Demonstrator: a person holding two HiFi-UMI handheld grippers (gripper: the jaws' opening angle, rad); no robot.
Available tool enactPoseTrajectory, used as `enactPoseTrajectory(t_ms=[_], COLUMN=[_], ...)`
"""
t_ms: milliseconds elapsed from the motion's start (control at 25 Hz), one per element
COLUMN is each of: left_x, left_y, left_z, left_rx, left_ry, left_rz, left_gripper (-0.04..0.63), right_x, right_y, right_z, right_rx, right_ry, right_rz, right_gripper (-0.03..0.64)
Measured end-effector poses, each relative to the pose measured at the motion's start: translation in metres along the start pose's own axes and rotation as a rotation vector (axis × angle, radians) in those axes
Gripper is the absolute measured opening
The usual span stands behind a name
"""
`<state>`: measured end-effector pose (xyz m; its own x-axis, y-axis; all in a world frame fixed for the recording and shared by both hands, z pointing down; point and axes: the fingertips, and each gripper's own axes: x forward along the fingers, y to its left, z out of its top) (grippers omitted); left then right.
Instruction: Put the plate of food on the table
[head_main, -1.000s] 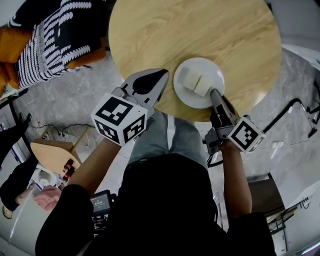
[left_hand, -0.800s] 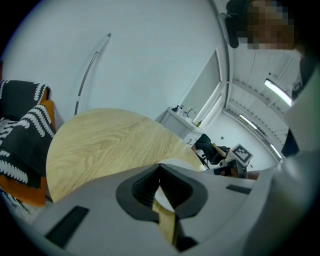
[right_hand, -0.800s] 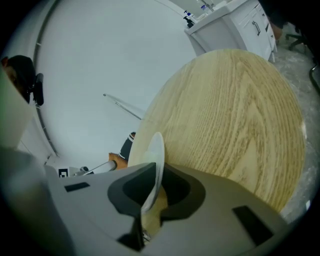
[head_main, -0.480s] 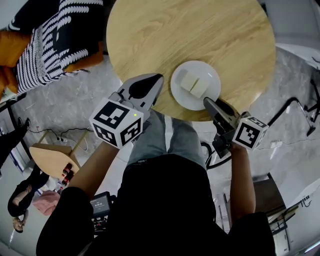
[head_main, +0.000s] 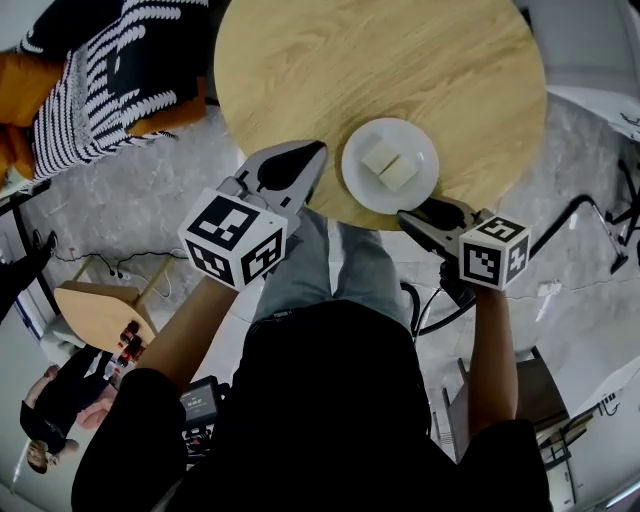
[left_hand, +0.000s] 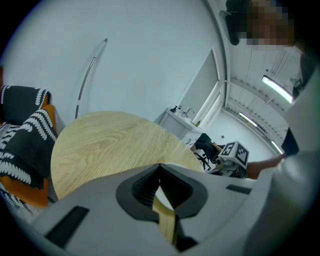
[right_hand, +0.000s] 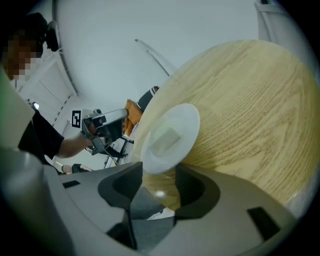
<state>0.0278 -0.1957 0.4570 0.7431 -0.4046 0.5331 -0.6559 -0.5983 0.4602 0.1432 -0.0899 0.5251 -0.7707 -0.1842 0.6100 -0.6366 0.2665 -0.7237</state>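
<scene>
Plate of food is down on the table, lower centre of the head view, close to the table's near edge. Two pale blocks sit on it, touching each other.

Nearest, bottom half of frame: the operator's torso and both forearms.

Left gripper, left of centre: jaws together at the tips, nothing in them. It hangs at the table's edge just left of the plate, not touching it.

Right gripper, right of centre: jaws opening, wide gap between them. In its own view the plate's rim sits just ahead of the tips and neither pad presses on it. I can't tell whether a tip still brushes the rim.

Read: placement looks done, step in hand is release and clear.
- Let the jaws go fully wide before moving.
- Back out straight along the jaw line, level with the tabletop. Lifting or twisting could hook the rim.
- The plate sits near the edge, so any drag toward the operator risks tipping it off. Nudging it further in would be safer if the rim catches.
- Keep the left gripper parked, it's not needed.

Farther out: bare wood fills the top of the frame. Striped cushion upper left, well apart from the table.
</scene>
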Motion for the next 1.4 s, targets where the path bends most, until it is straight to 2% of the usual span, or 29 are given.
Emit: enactPoseTrajectory(t_ms=[400,560,800,960,1080,1200,1320,1400], left_x=[-0.01,-0.009,-0.018,-0.033,-0.046,-0.061,-0.076,-0.086], left_y=[0.003,0.004,0.001,-0.001,-0.01,-0.024,-0.039,-0.048], left_z=[-0.001,0.002,0.016,0.028,0.038,0.051,0.072,0.087], left_rx=[-0.014,-0.025,-0.018,-0.005,0.014,0.042,0.067,0.092], left_ry=[-0.012,-0.004,-0.016,-0.045,-0.059,-0.071,-0.113,-0.149], left_rz=[0.032,0.039,0.044,0.065,0.076,0.082,0.071,0.076], left_gripper=[0.006,0.006,0.006,0.006,0.006,0.006,0.006,0.006], right_x=[0.0,0.0,-0.005,-0.013,-0.028,-0.047,-0.066,-0.076], right_y=[-0.005,-0.01,-0.017,-0.013,-0.001,0.01,0.026,0.043], right_z=[-0.015,-0.013,-0.018,-0.014,0.0,0.021,0.051,0.07], right_rx=[-0.18,-0.164,-0.171,-0.161,-0.142,-0.131,-0.18,-0.217], right_ry=[0.194,0.224,0.221,0.188,0.121,0.022,-0.087,-0.16], right_rz=[-0.114,-0.112,-0.176,-0.19,-0.197,-0.24,-0.3,-0.307], right_gripper=[0.196,0.196,0.195,0.195,0.188,0.13,0.064,0.029])
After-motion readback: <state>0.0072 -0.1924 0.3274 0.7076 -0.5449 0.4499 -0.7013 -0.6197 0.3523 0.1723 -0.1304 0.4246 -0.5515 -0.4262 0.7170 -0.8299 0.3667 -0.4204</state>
